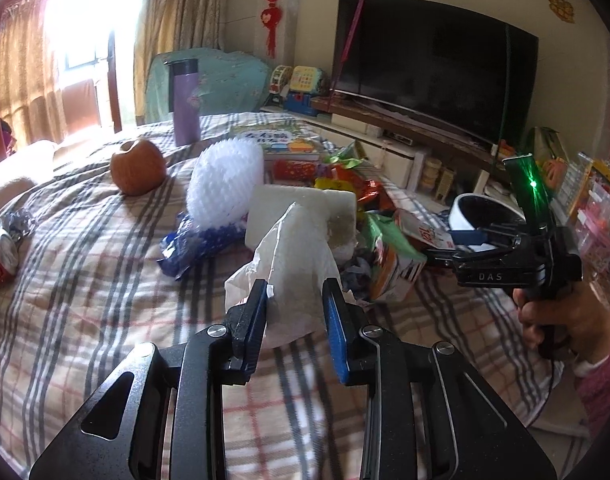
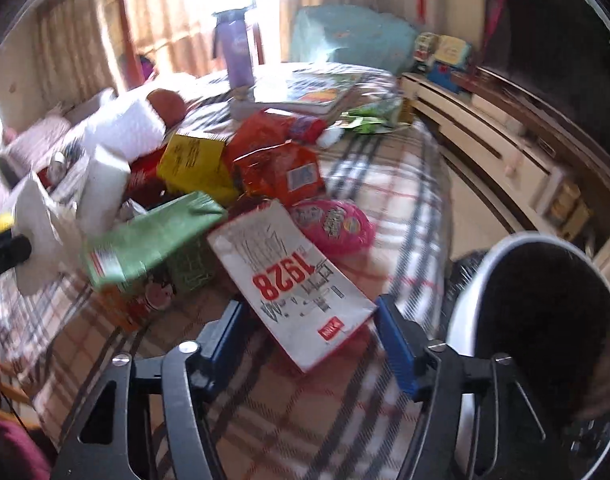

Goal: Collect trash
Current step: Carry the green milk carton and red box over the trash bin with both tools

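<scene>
In the left wrist view, a crumpled tissue point(image 1: 293, 276) is pinched upright in the left gripper point(image 1: 295, 296), above the bed point(image 1: 85, 280). The bin point(image 1: 481, 216) is seen at 2 o'clock, beside the right gripper point(image 2: 309, 320), which is wide open, holding nothing, over a "1928" packet point(image 2: 293, 280).

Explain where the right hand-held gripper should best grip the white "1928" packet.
Probably the near short edge of the white "1928" packet, from the front: it lies flat, its end pointing between the open fingers of the right hand-held gripper.
</scene>
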Available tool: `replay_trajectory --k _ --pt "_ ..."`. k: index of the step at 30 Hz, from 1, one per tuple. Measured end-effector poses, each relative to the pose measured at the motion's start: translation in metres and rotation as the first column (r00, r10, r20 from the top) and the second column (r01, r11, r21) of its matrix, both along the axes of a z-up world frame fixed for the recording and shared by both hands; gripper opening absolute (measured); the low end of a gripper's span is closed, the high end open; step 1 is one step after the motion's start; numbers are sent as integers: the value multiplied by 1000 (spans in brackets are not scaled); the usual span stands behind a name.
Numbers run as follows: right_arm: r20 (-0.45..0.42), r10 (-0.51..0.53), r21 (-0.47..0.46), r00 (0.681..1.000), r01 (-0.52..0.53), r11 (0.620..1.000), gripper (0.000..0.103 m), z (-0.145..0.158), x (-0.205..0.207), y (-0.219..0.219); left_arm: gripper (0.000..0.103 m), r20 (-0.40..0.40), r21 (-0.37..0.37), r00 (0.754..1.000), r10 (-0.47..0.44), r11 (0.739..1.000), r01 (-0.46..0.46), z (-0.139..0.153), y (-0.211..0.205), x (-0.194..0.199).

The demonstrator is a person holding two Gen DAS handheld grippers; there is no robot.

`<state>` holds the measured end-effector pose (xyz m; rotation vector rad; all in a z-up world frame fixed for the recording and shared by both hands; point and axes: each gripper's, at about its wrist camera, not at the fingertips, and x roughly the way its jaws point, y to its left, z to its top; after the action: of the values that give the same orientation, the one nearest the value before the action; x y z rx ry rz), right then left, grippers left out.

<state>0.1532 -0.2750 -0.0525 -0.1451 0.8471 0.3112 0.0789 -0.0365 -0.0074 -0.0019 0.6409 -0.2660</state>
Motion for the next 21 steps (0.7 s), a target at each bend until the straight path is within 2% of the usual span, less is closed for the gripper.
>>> replay_trajectory --k 4,5,6,10,13,16,19,21 --pt "28 -90 90 996 87 992 60 14 -20 -22 24 19 -17 999 -38 999 39 9 -9 -5" --pt "40 -116 112 992 111 988 60 18 -26 -28 16 21 -24 999 -50 998 50 11 -12 -6" --pt "50 -139 134 989 132 982 60 22 -32 -34 12 18 -35 998 -67 997 68 13 -16 -7" --pt "68 -199 175 978 184 967 60 30 -47 -49 12 23 -33 992 -122 992 123 18 -37 -8" --pt "78 -237 193 968 218 957 60 33 -60 -60 7 29 -19 985 -168 986 168 18 -55 -9" --pt "81 -269 207 960 248 946 60 32 -72 -72 7 29 0 983 -181 983 181 18 -63 -11" --pt "70 -275 219 959 254 942 60 28 -78 -75 14 4 7 985 -173 985 173 13 -62 -10" --pt "71 -286 222 956 264 938 60 26 -82 -77 37 -21 -2 987 -157 988 157 10 -61 -5"
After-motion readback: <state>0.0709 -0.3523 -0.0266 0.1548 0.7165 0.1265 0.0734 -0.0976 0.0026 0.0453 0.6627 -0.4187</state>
